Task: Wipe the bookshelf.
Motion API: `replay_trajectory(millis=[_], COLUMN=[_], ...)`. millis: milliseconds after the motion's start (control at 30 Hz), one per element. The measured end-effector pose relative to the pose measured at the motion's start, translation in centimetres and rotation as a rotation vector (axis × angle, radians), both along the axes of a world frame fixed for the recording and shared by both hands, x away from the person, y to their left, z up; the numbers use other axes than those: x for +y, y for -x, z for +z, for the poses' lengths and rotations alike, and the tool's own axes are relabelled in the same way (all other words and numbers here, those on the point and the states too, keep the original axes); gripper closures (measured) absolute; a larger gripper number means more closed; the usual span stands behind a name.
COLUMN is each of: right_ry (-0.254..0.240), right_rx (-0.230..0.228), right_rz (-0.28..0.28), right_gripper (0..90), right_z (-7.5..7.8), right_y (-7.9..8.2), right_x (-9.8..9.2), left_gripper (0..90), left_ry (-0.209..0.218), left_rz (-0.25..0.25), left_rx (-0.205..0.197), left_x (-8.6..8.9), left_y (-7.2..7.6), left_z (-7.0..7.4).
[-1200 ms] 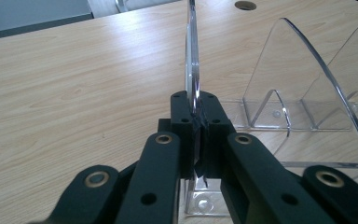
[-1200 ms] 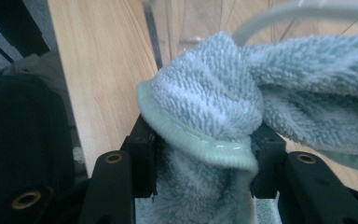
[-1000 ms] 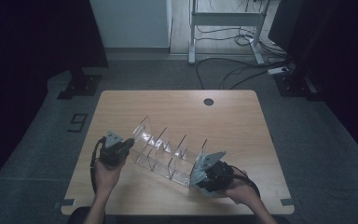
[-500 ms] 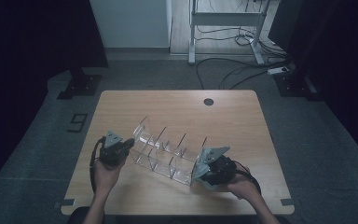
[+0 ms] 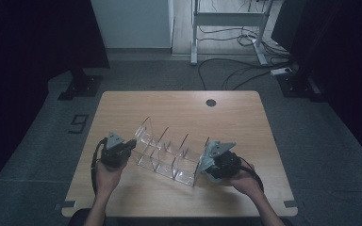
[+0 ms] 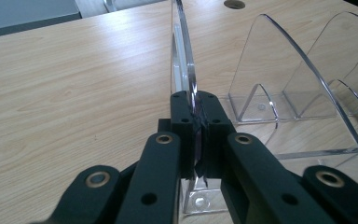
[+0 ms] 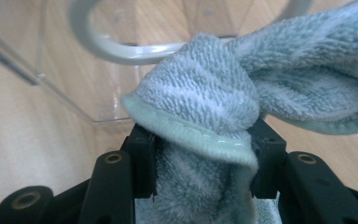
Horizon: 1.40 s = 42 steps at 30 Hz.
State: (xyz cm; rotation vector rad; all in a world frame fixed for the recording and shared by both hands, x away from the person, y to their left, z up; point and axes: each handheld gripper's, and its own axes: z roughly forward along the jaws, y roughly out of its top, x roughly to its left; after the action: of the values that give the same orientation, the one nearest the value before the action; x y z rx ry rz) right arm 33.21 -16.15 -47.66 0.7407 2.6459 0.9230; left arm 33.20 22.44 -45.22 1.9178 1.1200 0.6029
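Gripping a clear rack (image 5: 169, 157) divider, left tongs (image 6: 196, 122); right tongs (image 7: 200, 161) clamp cloth (image 7: 242, 93)

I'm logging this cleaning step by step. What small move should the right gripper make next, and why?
Probably press the cloth against the clear rack's end panel and wipe along it. The right gripper is clamped on the bunched cloth beside that panel, and the left gripper pinches the far end panel, steadying the rack.

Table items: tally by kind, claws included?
Clear acrylic divider rack: 1
Grey-green towel: 1
Claws: 2, the left claw clamped on the rack's end panel and the right claw gripping the towel
Total: 4
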Motion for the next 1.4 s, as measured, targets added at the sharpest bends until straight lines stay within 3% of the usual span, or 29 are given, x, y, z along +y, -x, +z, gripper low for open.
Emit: replay_trajectory(millis=[400,733,1067,1400], right_ry=[0.005,-0.025,-0.021,0.053], right_rx=[-0.061,-0.099,-0.105,-0.083], right_rz=[-0.075,-0.188,-0.210,-0.208], right_gripper=[53.0,53.0,53.0,52.9], right_z=[-0.1,-0.2,-0.9,-3.0], right_y=[-1.4,-2.9,-3.3,-3.9], right_x=[-0.5,-1.3,-1.2,-0.6], left_gripper=[86.6,86.3,86.1,85.9], left_ry=[0.007,0.008,0.008,0.007], left_rz=[-0.004,-0.004,0.001,0.003], left_rx=[0.001,0.002,-0.004,-0.007], left_x=[0.0,-0.1,-0.1,-0.1], left_y=[-0.1,-0.1,-0.1,-0.1], left_z=[0.0,0.0,-0.1,-0.1])
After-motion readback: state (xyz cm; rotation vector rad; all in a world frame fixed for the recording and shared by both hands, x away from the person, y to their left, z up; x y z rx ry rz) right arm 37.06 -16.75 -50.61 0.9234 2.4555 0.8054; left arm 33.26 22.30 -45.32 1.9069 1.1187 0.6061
